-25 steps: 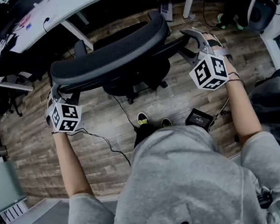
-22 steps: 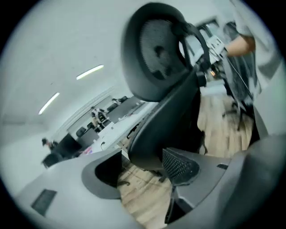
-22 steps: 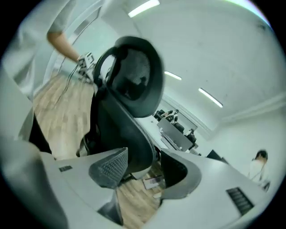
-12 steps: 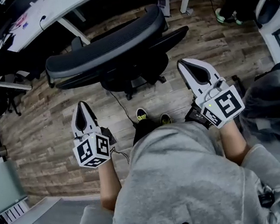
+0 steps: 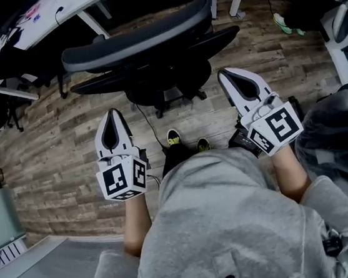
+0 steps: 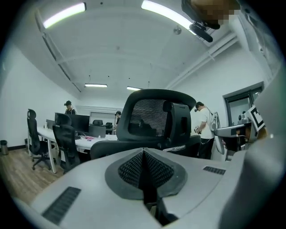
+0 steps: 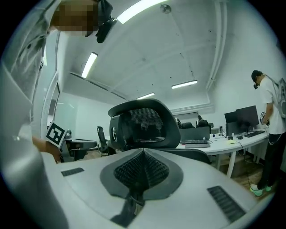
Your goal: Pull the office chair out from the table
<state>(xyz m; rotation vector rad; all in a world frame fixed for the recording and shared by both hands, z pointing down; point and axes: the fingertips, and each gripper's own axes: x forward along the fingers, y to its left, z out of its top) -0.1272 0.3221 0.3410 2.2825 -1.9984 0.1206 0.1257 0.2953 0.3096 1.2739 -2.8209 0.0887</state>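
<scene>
A black mesh-backed office chair stands on the wood floor in front of the white table, seen from above in the head view. Its backrest fills the middle of the left gripper view and shows as the backrest in the right gripper view. My left gripper is shut and empty, held off the chair on its near left. My right gripper is shut and empty too, on the chair's near right. Neither one touches the chair.
A black cable runs over the floor under the chair. My shoes are just behind the chair base. Other chairs, desks with monitors and standing people fill the room. A dark bag lies at the right.
Both grippers let go of the chair's backrest, shut, rolled over and drew back toward my body. The chair stays away from the table.
</scene>
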